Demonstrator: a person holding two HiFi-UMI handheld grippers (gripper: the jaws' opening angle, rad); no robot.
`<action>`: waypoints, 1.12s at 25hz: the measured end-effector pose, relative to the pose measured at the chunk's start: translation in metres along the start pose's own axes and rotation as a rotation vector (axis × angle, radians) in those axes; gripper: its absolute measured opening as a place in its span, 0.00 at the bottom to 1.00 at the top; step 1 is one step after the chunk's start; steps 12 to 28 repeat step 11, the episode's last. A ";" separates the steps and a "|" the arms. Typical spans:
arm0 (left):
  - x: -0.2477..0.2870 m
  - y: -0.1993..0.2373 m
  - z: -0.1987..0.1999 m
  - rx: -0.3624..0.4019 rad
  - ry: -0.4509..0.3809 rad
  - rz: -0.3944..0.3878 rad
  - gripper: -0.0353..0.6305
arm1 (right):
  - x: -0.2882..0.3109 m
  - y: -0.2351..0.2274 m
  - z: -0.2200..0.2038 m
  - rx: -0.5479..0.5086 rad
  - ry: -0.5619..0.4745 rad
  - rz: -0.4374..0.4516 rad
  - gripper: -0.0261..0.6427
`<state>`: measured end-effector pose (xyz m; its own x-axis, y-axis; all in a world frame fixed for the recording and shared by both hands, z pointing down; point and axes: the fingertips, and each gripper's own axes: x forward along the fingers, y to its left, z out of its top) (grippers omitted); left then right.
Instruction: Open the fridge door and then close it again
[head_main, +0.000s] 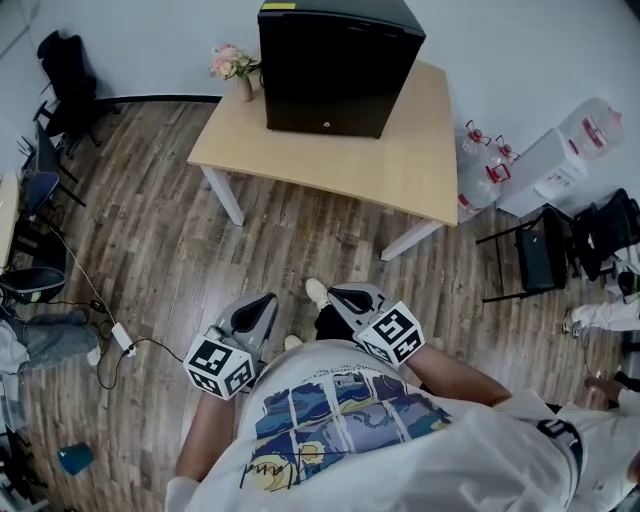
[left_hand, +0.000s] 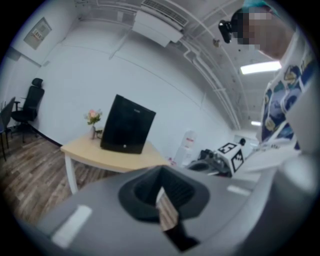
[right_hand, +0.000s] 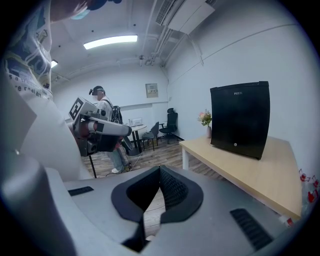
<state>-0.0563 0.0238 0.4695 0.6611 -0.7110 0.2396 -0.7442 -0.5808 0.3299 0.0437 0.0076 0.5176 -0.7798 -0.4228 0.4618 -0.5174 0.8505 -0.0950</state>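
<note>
Fridge (head_main: 335, 65) sat on the counter (head_main: 400, 160) with its door shut. It was well ahead of both grippers, front face toward them. Flower vase (head_main: 235, 70) stood just beside the fridge, on the left gripper's side.

Left gripper (head_main: 262, 303) and right gripper (head_main: 340, 296) were low against the person's shirt (head_main: 340, 420). They were near each other, both pointing at the counter, with wood floor (head_main: 200, 260) between them and it.

Left gripper view: jaws together at the tips, thin sliver of floor visible below the contact, nothing held. Right gripper view: same, tip to tip, empty.

Farther out on the right gripper's side, beyond the counter: water jugs (head_main: 478, 170) and a white dispenser (head_main: 545, 165) by the wall. On the left gripper's side: black office chair (head_main: 60, 65) and a cable (head_main: 110, 330) on the floor.
</note>
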 end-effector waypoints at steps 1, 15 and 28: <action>0.001 0.000 0.000 -0.003 0.002 -0.002 0.06 | 0.000 -0.001 0.000 0.003 0.001 0.000 0.06; 0.022 0.011 -0.002 -0.018 0.022 0.012 0.06 | 0.006 -0.025 -0.003 0.015 0.009 0.004 0.06; 0.022 0.011 -0.002 -0.018 0.022 0.012 0.06 | 0.006 -0.025 -0.003 0.015 0.009 0.004 0.06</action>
